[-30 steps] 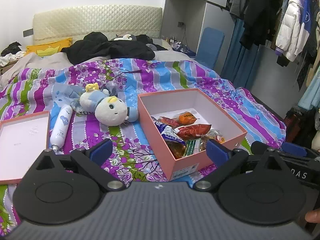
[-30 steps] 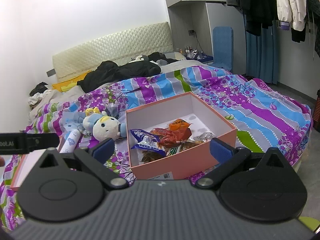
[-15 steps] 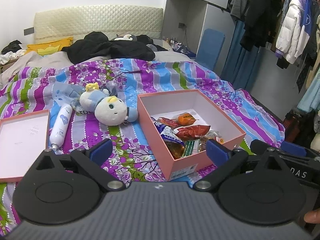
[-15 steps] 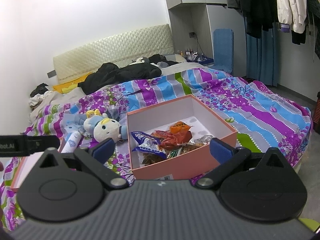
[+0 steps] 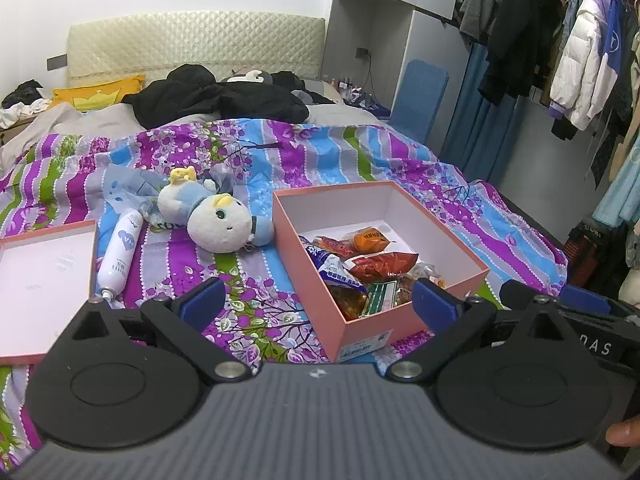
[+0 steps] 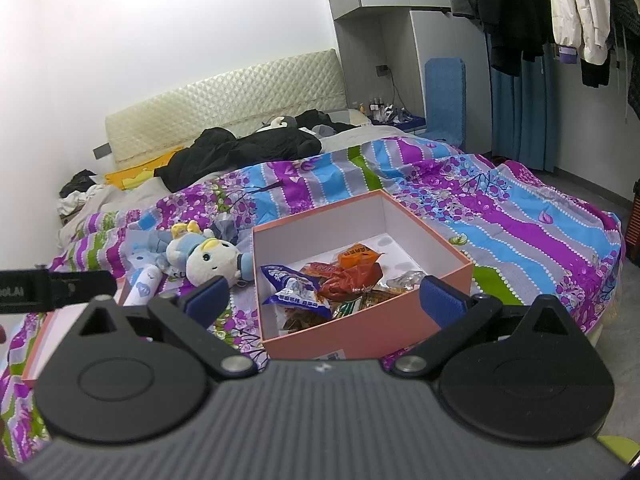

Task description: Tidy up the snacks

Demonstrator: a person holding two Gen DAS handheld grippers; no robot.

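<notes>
Barely anything has shifted since a second ago: both views drift a hair back and up, so the box sits slightly lower in frame, and nothing on the bed has moved. Left claw (image 5: 316, 296) is spread wide and empty, hovering short of the box; right claw (image 6: 324, 296) is the same, spread and holding nothing.

Just past the fingertips is the pink box (image 5: 448, 280) on the striped bedspread (image 5: 280, 152), open-topped, with the snacks (image 5: 362, 264) piled in its near corner (blue, red and orange packets, probably dropped in from this side). Its lid (image 5: 44, 276) lies upside down well off to the left, I'd guess so the box stays open for loading. Between lid and box are a white tube (image 5: 120, 250) and a plush doll (image 5: 214, 220), not snacks, so likely just clutter.

Writing-wise, "DAS" shows on the other claw's body in the left view; the packet print and the box's sticker are too small to read.
</notes>
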